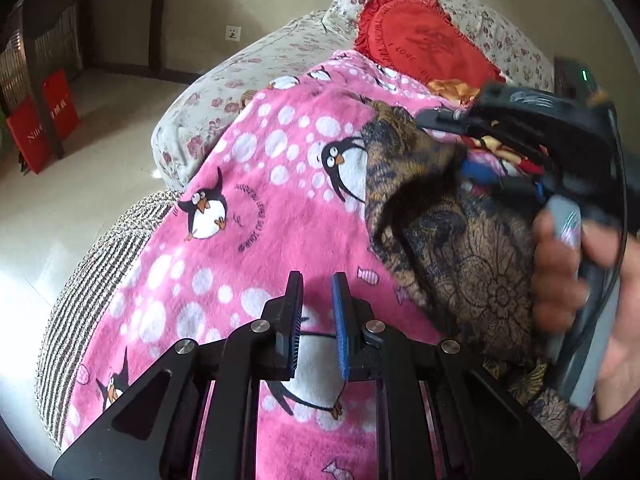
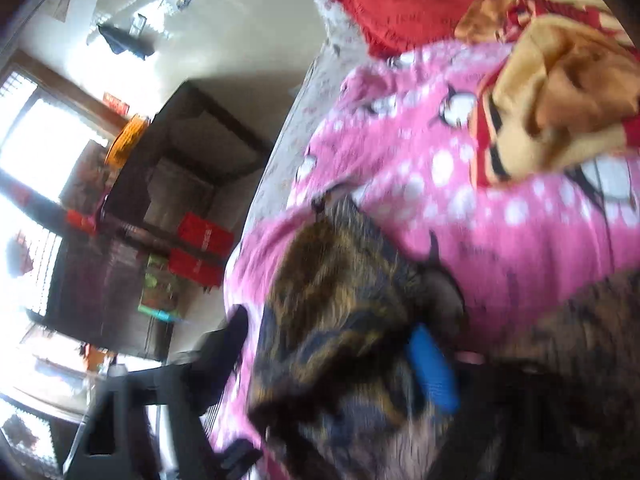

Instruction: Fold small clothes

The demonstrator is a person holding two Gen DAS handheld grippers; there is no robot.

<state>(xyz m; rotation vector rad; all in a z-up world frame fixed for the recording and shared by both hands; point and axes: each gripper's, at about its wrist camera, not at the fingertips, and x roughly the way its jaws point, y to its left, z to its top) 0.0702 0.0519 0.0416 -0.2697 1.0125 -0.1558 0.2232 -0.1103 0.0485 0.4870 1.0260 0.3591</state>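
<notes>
A small brown and dark blue patterned garment point(image 1: 452, 232) lies rumpled on a pink penguin blanket point(image 1: 256, 216). My left gripper point(image 1: 318, 322) is open and empty, just above the blanket left of the garment. My right gripper point(image 1: 476, 160) comes in from the right, held by a hand, with its fingers in the garment's upper edge. In the blurred right wrist view the garment point(image 2: 336, 304) drapes between the black finger and the blue fingertip pad point(image 2: 434, 372); the jaws stand apart around a lifted fold, and their grip is unclear.
A red heart cushion point(image 1: 420, 48) and a red and gold cloth point(image 2: 560, 104) lie behind on the floral sofa point(image 1: 248, 76). A striped round cushion point(image 1: 92, 280) sticks out at the blanket's left. Red bags point(image 1: 44, 120) and dark furniture stand on the floor at left.
</notes>
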